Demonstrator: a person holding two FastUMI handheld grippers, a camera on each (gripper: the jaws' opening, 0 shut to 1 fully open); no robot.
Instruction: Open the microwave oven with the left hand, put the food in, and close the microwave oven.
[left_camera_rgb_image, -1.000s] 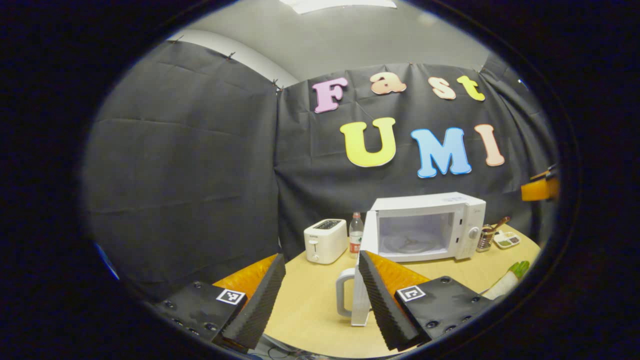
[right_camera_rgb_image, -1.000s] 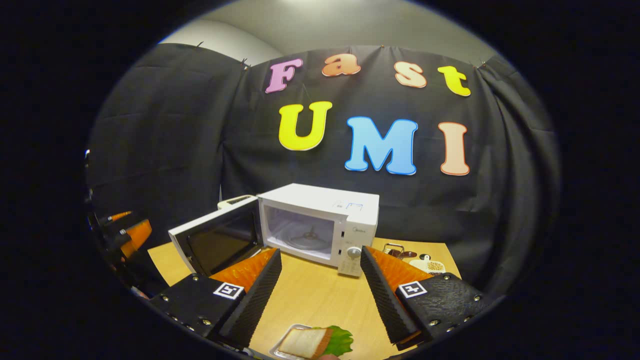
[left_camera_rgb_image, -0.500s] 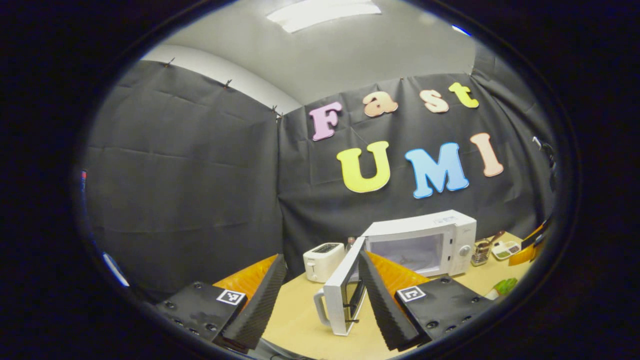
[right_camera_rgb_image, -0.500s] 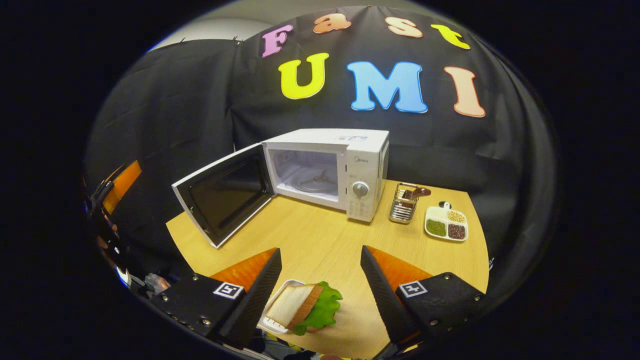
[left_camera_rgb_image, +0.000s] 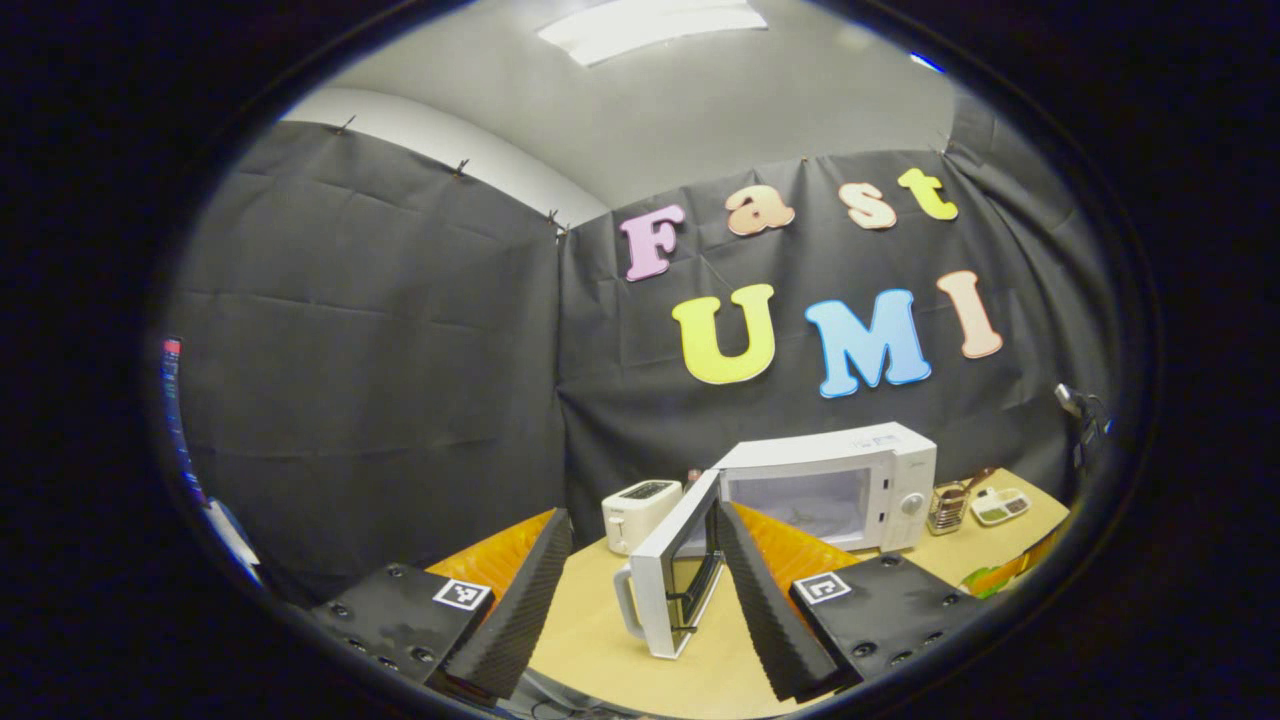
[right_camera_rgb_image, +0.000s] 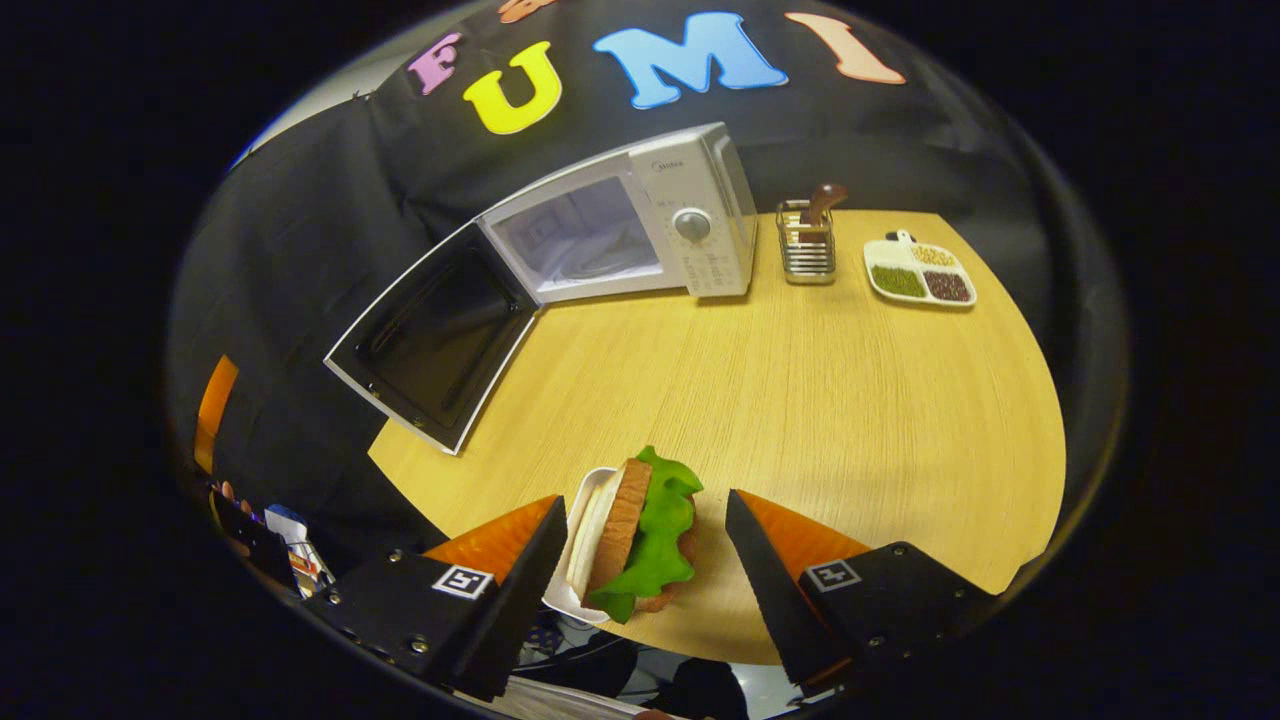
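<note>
The white microwave (left_camera_rgb_image: 830, 480) stands at the back of the wooden table (right_camera_rgb_image: 800, 400), its door (left_camera_rgb_image: 670, 570) swung wide open and the inside bare. My left gripper (left_camera_rgb_image: 640, 590) is open, back from the door, whose handle (left_camera_rgb_image: 625, 600) shows between its fingers farther off. In the right gripper view the microwave (right_camera_rgb_image: 640, 225) and its open door (right_camera_rgb_image: 435, 335) lie at the upper left. A sandwich with green lettuce (right_camera_rgb_image: 635, 535) sits on a small white tray near the table's front edge. My right gripper (right_camera_rgb_image: 645, 570) is open, one finger on each side of the sandwich, not pressing it.
A white toaster (left_camera_rgb_image: 640, 510) stands left of the microwave. A wire utensil holder (right_camera_rgb_image: 808, 240) and a white divided dish of beans (right_camera_rgb_image: 920, 275) sit right of it. The open door juts out over the table's left side.
My right gripper tipped downward and came over the sandwich, which now lies between its fingers. My left gripper drew back from the door, which stands wider open.
</note>
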